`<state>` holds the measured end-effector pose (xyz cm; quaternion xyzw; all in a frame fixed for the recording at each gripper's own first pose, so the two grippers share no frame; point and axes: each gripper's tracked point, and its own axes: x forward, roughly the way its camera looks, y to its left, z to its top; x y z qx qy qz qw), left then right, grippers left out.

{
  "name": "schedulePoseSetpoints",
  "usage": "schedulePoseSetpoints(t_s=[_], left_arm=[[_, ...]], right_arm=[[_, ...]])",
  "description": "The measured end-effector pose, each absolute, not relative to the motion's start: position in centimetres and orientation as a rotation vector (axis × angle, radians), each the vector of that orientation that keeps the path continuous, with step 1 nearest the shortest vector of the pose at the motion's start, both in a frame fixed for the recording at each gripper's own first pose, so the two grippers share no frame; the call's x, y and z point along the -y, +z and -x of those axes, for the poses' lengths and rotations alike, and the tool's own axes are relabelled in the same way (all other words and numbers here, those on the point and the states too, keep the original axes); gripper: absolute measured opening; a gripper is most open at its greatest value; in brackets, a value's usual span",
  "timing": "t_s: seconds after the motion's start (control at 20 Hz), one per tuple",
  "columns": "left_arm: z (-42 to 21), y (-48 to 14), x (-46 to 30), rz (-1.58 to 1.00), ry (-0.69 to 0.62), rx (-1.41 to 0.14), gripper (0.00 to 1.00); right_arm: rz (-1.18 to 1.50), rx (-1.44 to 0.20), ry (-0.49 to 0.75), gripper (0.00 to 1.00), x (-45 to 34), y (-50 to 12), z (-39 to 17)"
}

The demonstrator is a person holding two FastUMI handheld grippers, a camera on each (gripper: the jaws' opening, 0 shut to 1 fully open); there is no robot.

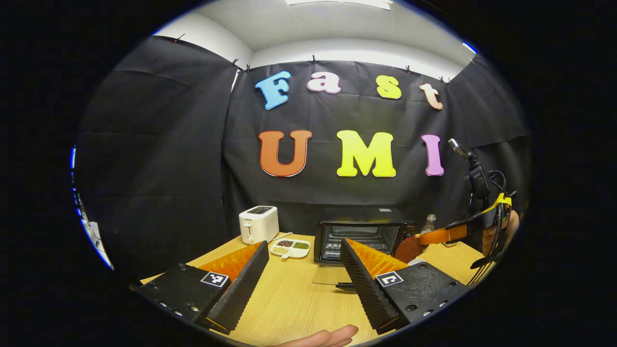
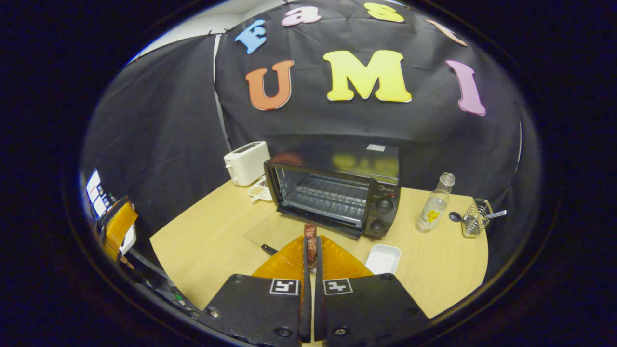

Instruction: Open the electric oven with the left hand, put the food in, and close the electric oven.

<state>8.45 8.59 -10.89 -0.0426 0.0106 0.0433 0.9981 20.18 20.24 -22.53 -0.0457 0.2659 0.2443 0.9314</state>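
Note:
The black electric oven stands at the back of the wooden table with its glass door folded down flat and the wire rack showing inside. My left gripper is open and holds nothing, a short way in front of the oven. My right gripper is shut on a dark red-brown piece of food, held just before the lowered door. In the left gripper view the right gripper reaches in from the right with the food beside the oven's right end.
A white toaster and a divided dish sit left of the oven. Right of it are a bottle, a wire basket and a small white tray. A hand shows at the bottom edge.

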Motion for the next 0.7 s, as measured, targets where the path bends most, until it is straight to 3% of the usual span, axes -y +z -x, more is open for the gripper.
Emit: schedulePoseSetpoints(t_s=[0.3, 0.55, 0.7], left_arm=[[-8.9, -11.7, -8.9, 0.072, 0.066, -0.017, 0.95], [-8.9, -12.3, -11.8, 0.076, 0.112, -0.011, 0.95], [-9.2, -12.9, -13.0, 0.058, 0.118, -0.017, 0.95]], right_arm=[[-0.049, -0.348, 0.365, 0.06, -24.2, -22.0, -25.2], [-0.313, -0.324, 0.293, 0.06, -26.2, -24.5, -28.6], [-0.500, -0.350, 0.315, 0.06, -27.9, -26.4, -30.0]])
